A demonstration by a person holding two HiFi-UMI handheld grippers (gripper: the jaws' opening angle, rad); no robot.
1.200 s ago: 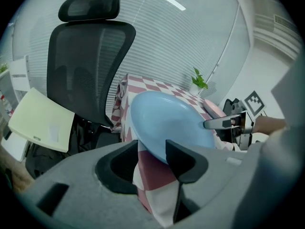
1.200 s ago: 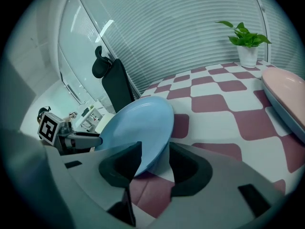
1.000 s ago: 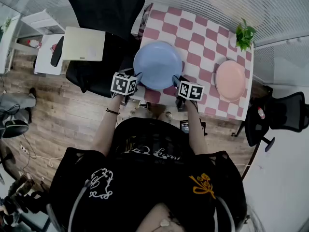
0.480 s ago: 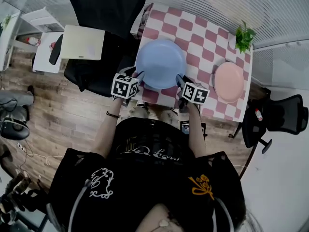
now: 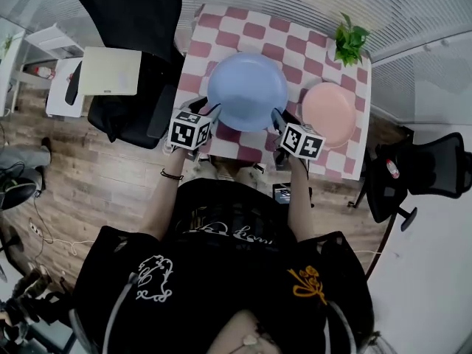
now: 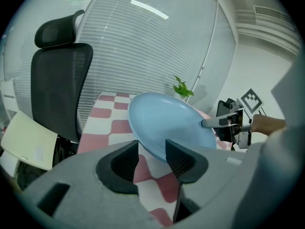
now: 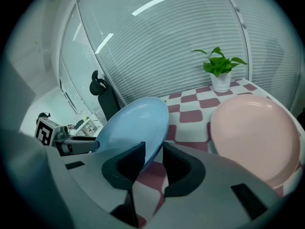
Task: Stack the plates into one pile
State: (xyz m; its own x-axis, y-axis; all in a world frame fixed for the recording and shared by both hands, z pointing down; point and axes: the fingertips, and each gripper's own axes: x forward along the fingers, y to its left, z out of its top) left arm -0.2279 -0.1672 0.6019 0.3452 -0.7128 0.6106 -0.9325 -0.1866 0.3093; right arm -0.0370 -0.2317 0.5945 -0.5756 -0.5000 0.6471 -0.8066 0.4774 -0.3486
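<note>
A light blue plate [image 5: 247,91] hangs above the red-and-white checked table [image 5: 254,32], tilted and held by opposite rims. My left gripper [image 5: 213,113] is shut on its left rim, which sits between the jaws in the left gripper view [image 6: 151,149]. My right gripper [image 5: 277,117] is shut on the right rim [image 7: 152,155]; its jaws have just been closing on that rim. A pink plate [image 5: 330,113] lies flat on the table to the right, close beside the blue one [image 7: 133,125] and large in the right gripper view [image 7: 257,137].
A potted plant [image 5: 348,43] stands at the table's far right corner. One black office chair [image 5: 125,13] is at the table's left beside a low white stand [image 5: 110,71]. Another chair [image 5: 424,172] is at the right. The floor is wood.
Both grippers have lifted the blue plate and carried it right, so the gap to the pink plate has shrunk.
</note>
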